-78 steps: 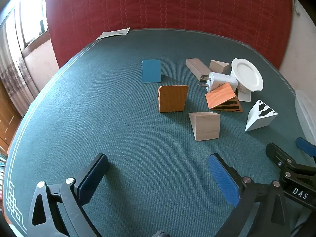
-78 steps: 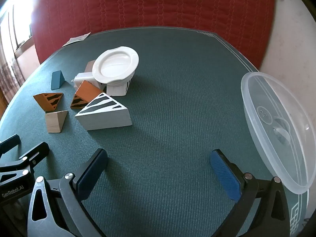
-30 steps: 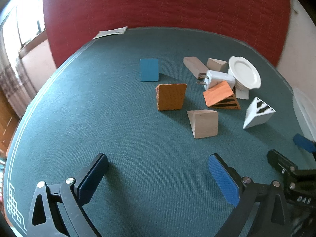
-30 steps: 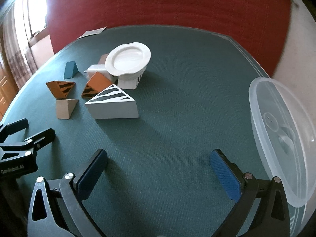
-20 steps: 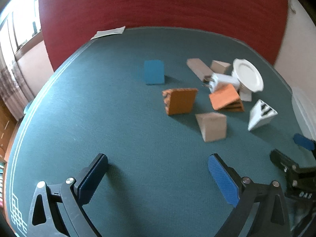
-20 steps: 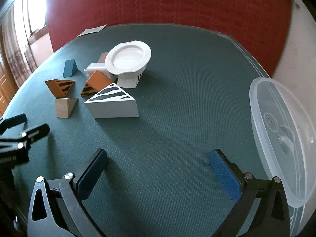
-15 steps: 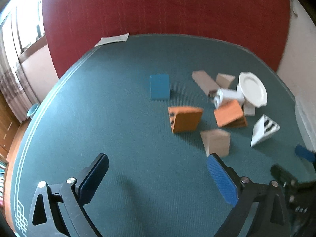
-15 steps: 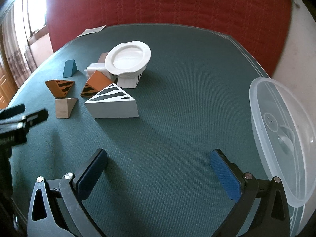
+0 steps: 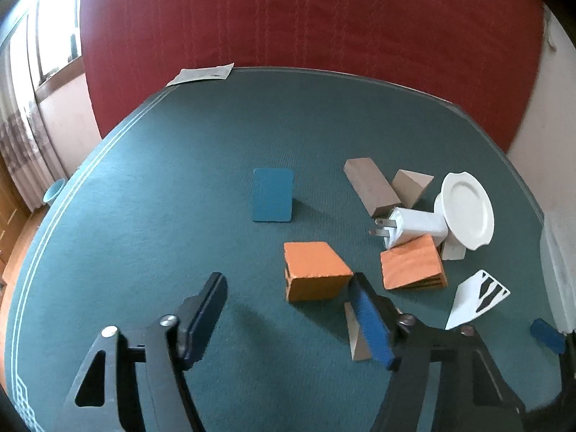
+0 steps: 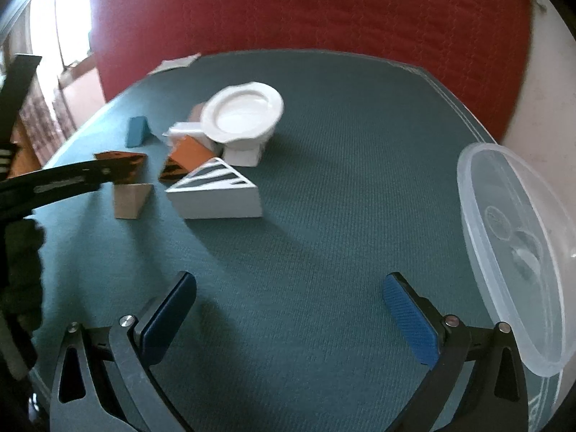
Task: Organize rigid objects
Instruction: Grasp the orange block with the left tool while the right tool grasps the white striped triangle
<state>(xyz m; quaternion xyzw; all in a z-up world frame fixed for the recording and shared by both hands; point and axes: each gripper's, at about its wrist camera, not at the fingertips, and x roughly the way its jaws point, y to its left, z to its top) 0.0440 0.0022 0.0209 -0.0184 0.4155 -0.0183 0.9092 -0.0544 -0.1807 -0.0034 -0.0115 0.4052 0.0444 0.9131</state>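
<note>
Left gripper (image 9: 288, 309): jaws have just been closing and now stand partly apart, nothing between the pads, only bare green table (image 9: 144, 187) under them. The right-hand blue pad partly hides the plain wooden wedge (image 9: 354, 338), which lies just outside that finger, not inside the gap. Right gripper (image 10: 288, 320): jaws spread wide, empty, hovering over bare cloth. Outward from the left fingers: the orange wedge (image 9: 315, 273) lies just beyond the tips; past it stands the blue wedge (image 9: 272, 194), well apart from the rest. To the right is the cluster: a second orange wedge with black stripes (image 9: 412, 268), a white plug adapter (image 9: 414, 230) resting against it, a white plate (image 9: 466, 210) on a stand, two brown wooden blocks (image 9: 370, 185) behind, and the white striped wedge (image 9: 475, 298) nearest the right gripper. A clear plastic lid (image 10: 514, 252) sits at the table's right edge. Handling judgement: wedges look rigid, light, probably painted wood; sloped faces would squeeze out of the pads, so grip across the two flat parallel triangular sides. The plate looks brittle, and whether it is fixed to its stand cannot be told. For the wooden wedge, the left jaws need shifting right to straddle it.
</note>
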